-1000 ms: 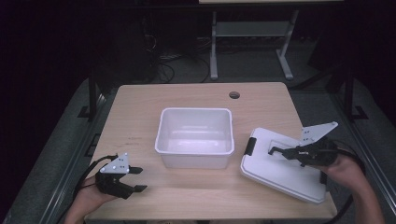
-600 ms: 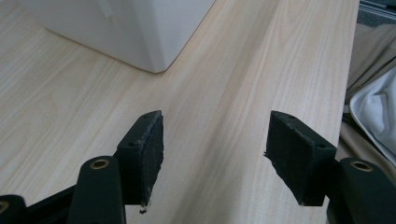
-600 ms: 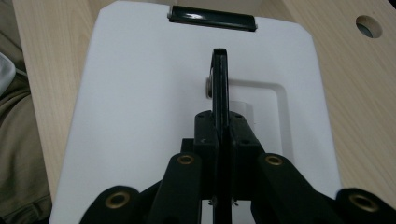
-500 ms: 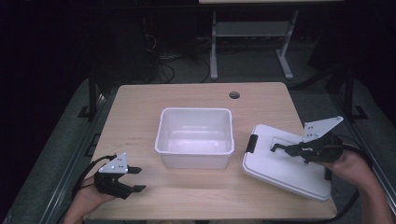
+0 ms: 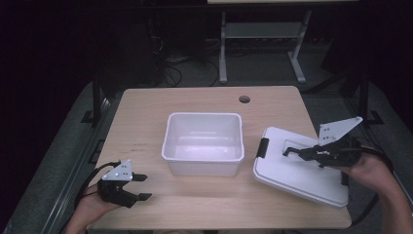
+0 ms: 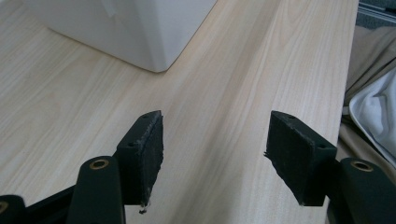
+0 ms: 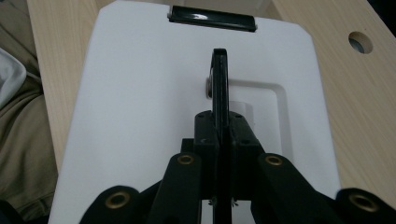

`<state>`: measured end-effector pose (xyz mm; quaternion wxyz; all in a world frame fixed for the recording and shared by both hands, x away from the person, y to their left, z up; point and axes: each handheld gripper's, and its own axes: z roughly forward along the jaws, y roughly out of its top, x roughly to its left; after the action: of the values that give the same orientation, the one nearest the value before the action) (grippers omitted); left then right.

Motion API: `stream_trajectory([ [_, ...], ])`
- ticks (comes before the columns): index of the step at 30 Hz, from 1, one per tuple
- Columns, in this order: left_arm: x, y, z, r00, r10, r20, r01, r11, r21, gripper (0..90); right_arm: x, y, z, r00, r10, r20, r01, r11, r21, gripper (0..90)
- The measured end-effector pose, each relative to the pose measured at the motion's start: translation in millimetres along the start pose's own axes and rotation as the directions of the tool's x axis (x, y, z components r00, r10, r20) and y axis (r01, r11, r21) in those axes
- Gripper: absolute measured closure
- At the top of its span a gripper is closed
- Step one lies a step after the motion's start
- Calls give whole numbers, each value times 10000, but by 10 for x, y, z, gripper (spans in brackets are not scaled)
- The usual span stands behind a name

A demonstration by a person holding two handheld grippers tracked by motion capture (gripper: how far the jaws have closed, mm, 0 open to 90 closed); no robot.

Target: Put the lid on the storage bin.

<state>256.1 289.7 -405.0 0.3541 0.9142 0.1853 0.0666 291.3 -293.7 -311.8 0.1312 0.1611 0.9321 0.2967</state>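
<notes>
So the white lid sits at the desk's right edge, its black handle pinched in our right claw. The bin mid-desk looks empty and uncovered, so we'd guess lidding's left. Left claw rests wide apart near the front-left corner.

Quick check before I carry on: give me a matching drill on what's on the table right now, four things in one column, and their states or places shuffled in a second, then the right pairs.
Things:
1. left gripper
2. right gripper
3. white bin
4. white lid

States or places:
A. empty, at the table's middle
B. jaws shut on the black handle
C. jaws open over bare wood, holding nothing
D. lies to the right of the bin, a black latch on its near end

Pairs: 1-C, 2-B, 3-A, 4-D
</notes>
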Motion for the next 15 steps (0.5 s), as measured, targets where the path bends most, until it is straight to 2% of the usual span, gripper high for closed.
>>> stream_trajectory([
  [15,11,-7,-15,10000,-34,10,34,10000,-40,361,-21,217,-164,9995,-311,-47,310,9995,-78,840],
])
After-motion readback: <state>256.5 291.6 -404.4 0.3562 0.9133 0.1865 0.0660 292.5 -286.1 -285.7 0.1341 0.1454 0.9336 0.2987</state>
